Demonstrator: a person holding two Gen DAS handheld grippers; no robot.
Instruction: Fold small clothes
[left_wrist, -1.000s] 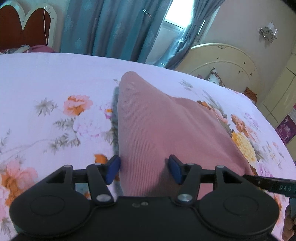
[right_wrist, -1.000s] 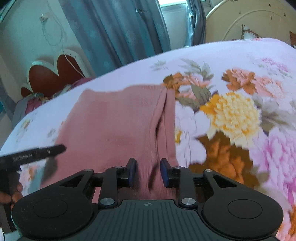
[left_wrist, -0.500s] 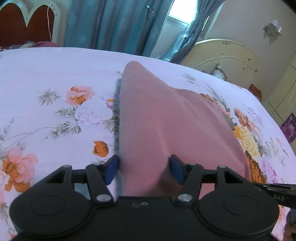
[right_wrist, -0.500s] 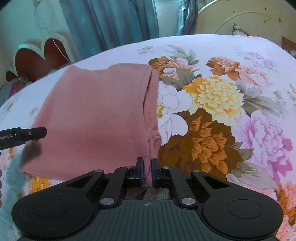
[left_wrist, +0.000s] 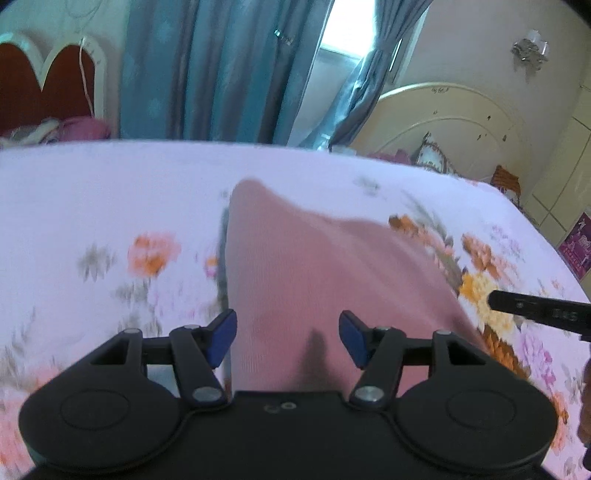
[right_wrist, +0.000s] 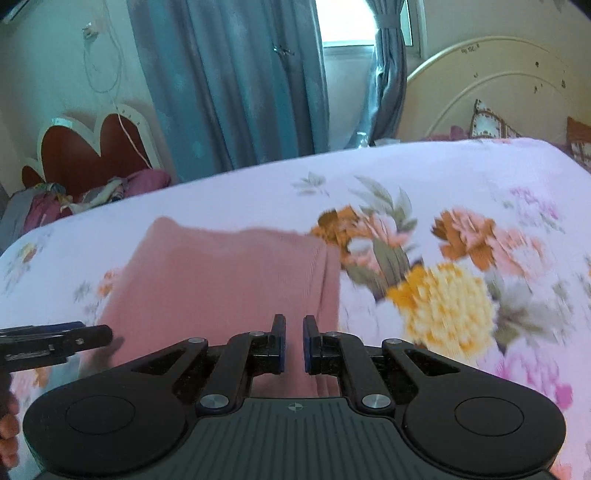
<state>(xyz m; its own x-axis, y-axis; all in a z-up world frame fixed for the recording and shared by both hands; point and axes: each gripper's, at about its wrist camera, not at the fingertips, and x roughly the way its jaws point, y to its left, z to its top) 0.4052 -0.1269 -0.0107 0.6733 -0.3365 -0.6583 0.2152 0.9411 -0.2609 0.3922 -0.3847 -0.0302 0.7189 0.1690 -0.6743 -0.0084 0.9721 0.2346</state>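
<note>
The left gripper (left_wrist: 287, 338) is spread wide over the folded pink ribbed garment (left_wrist: 317, 269) on the floral bedsheet (left_wrist: 92, 206). The right gripper (right_wrist: 293, 343) is narrowly parted; any grip on the garment's right edge is hidden.

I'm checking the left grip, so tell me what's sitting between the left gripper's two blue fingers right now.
In the left wrist view, the pink garment fills the gap of the left gripper; its jaws stand wide apart, not pinching it.

garment (left_wrist: 317, 273): 1; tongs: 2 (left (left_wrist: 288, 338), right (right_wrist: 293, 343)); bedsheet (left_wrist: 92, 184): 1
</note>
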